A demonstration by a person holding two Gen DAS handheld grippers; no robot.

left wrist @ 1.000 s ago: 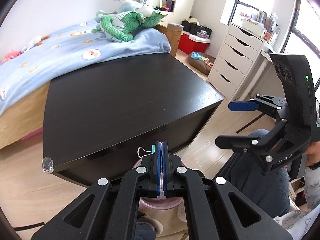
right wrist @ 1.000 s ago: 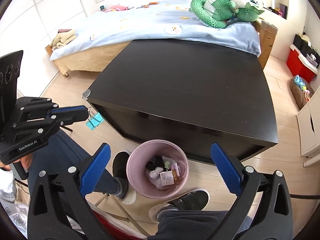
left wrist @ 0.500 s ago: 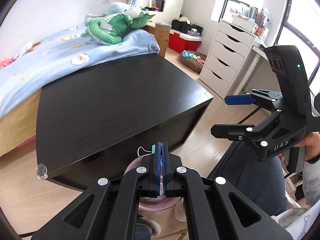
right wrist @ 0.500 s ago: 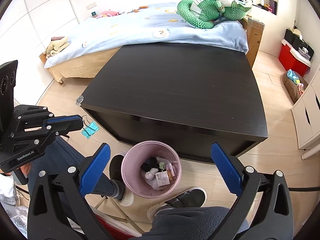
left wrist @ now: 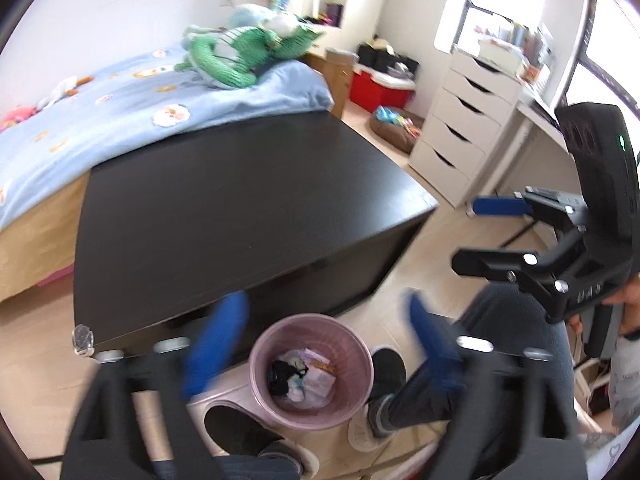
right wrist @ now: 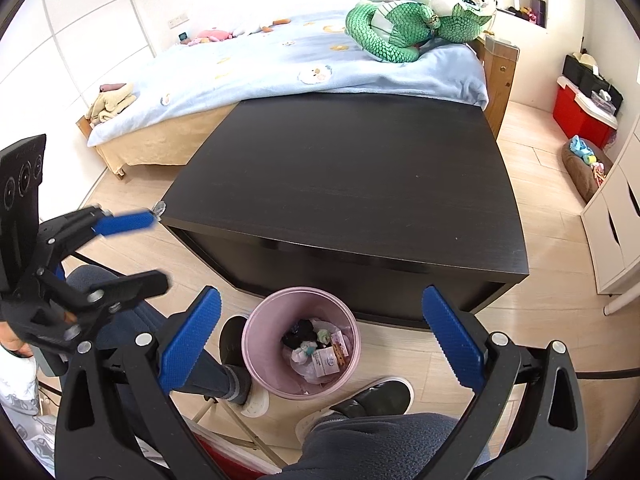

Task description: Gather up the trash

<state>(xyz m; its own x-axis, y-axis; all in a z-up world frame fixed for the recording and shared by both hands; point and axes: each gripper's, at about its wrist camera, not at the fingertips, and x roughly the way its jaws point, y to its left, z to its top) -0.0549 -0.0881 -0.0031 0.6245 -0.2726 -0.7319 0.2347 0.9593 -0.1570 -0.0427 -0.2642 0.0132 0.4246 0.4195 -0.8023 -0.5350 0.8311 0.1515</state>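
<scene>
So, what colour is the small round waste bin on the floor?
Pale pink plastic waste bin; right wrist view shows it best.

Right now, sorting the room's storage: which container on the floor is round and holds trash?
The pink bin by the black table; the red box by the wall is rectangular and lidded.

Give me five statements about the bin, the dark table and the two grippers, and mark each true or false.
1. The pink bin stands on the floor in front of the dark table. True.
2. The bin is empty. False: it holds trash, dark and pale scraps and small packets.
3. The left gripper holds a teal binder clip. False: its jaws are opening and nothing is between them.
4. The right gripper is open, with nothing between its pads. True.
5. A green plush toy lies on the table. False: it lies on the bed.
</scene>
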